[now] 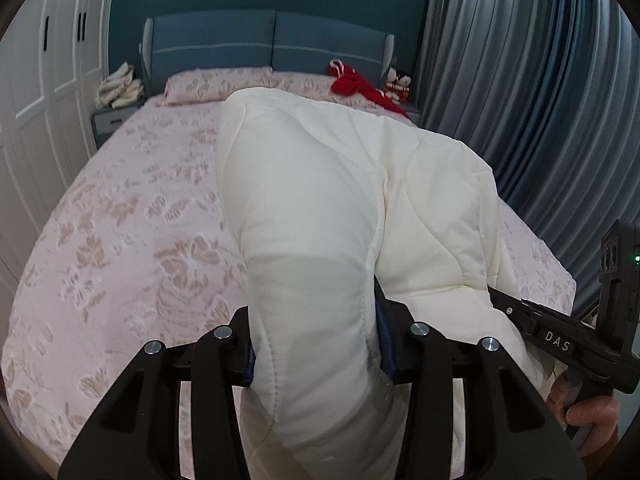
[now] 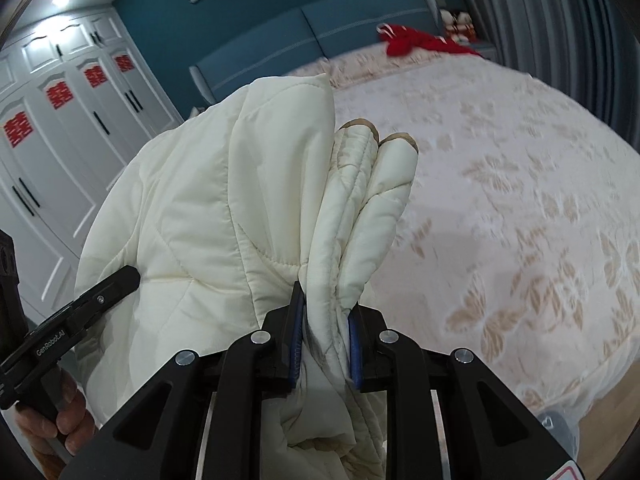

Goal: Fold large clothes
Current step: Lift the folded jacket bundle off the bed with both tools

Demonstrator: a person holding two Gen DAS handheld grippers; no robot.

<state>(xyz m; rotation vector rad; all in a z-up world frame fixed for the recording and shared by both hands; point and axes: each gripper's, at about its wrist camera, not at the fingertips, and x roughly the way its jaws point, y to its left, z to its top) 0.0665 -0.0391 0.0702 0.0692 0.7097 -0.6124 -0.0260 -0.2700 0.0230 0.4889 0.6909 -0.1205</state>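
A large cream quilted coat (image 1: 320, 200) hangs in the air over the bed, held by both grippers. My left gripper (image 1: 314, 344) is shut on a thick padded part of it, fabric bulging between the blue pads. My right gripper (image 2: 326, 340) is shut on a bunched fold of the coat (image 2: 224, 200), with two tan-edged cuffs (image 2: 376, 140) sticking up past the fingers. The right gripper also shows in the left wrist view (image 1: 560, 340) at the lower right, and the left gripper shows in the right wrist view (image 2: 72, 320) at the lower left.
A bed with a pink floral cover (image 1: 132, 220) lies below and ahead, also in the right wrist view (image 2: 500, 200). A red garment (image 1: 352, 82) lies near the blue headboard (image 1: 272, 44). White wardrobes (image 2: 60, 140) stand left, grey curtains (image 1: 540, 100) right.
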